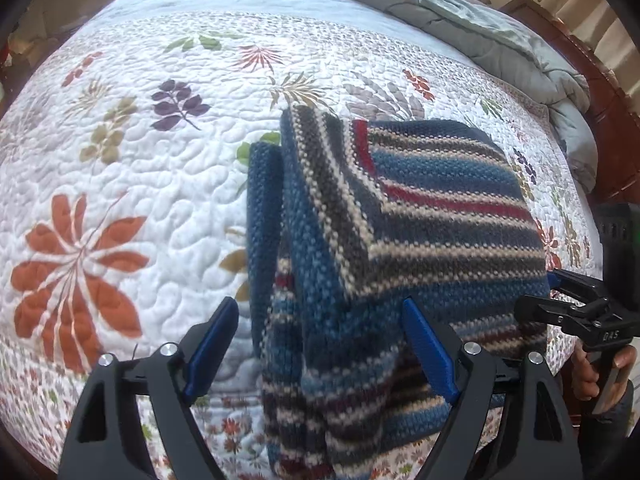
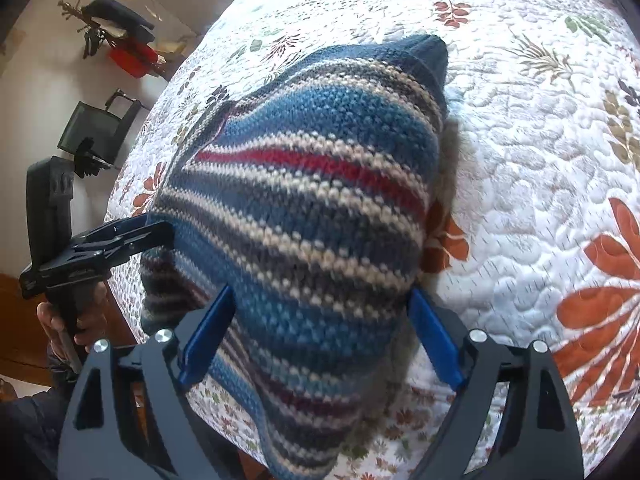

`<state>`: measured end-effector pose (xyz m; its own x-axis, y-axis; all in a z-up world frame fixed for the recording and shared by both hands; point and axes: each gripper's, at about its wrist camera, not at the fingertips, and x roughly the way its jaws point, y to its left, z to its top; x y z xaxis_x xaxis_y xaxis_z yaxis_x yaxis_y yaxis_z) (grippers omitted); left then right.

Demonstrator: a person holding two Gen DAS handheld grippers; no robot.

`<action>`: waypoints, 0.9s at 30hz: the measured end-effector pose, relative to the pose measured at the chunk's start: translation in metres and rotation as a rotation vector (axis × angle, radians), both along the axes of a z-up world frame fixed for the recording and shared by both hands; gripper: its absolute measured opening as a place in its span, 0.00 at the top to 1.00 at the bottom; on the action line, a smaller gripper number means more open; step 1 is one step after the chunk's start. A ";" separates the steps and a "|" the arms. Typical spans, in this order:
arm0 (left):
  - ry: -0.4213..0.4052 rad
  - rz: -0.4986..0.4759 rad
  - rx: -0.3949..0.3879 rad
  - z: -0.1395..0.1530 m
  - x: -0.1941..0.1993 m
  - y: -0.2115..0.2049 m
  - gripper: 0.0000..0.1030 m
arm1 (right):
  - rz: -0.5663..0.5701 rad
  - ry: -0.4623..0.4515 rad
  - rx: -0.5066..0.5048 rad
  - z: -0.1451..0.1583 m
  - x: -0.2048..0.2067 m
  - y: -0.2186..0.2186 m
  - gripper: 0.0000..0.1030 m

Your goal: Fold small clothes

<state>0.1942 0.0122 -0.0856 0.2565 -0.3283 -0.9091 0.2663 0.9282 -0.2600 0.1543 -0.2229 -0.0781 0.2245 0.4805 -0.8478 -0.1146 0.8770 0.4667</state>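
Two hand-held grippers work the near edge of a striped knitted sweater [image 1: 420, 208], which lies partly folded on the flowered quilt [image 1: 140, 160] of the bed, straight ahead of both. The left hand-held gripper [image 1: 320, 348] has its blue pads [image 1: 212, 344] spread wide, with a bunched, folded-over part of the knit between them. Nothing is pinched. The right hand-held gripper [image 2: 320, 340] is likewise apart, and the sweater's striped body fills the gap between its fingers. It sits just right of the left one, at the garment's other near corner.

This looks like the point of taking hold for the next fold. To do it well, each hand-held gripper should push forward until the cloth sits deep between the pads, then close on all the layers at once, since thick knit slips out of a shallow bite. Both should grip at matching spots on the edge, lift together and carry the edge away evenly, so the fold lands square. A loose sleeve ahead and to the left of the left hand-held gripper may need tucking in.
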 end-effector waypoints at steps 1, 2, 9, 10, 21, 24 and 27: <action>0.000 -0.005 0.001 -0.001 0.004 0.000 0.18 | 0.001 0.001 0.001 -0.001 0.002 0.001 0.14; 0.000 -0.007 0.001 -0.003 0.003 -0.004 0.18 | 0.003 0.000 0.003 -0.002 0.004 0.001 0.13; 0.054 0.008 -0.028 -0.022 0.016 0.004 0.05 | 0.007 0.010 0.024 -0.008 0.013 0.000 0.10; 0.064 0.011 -0.042 -0.025 0.017 0.007 0.05 | 0.008 0.011 0.024 -0.008 0.014 0.001 0.10; 0.076 0.052 -0.104 -0.005 0.016 0.038 0.04 | 0.000 -0.029 -0.004 0.010 0.003 -0.005 0.10; 0.083 0.045 -0.163 0.010 0.015 0.039 0.04 | -0.006 -0.040 -0.001 0.017 0.001 -0.008 0.10; 0.104 0.019 -0.211 0.013 0.013 0.034 0.04 | -0.001 -0.048 -0.009 0.022 -0.002 -0.006 0.10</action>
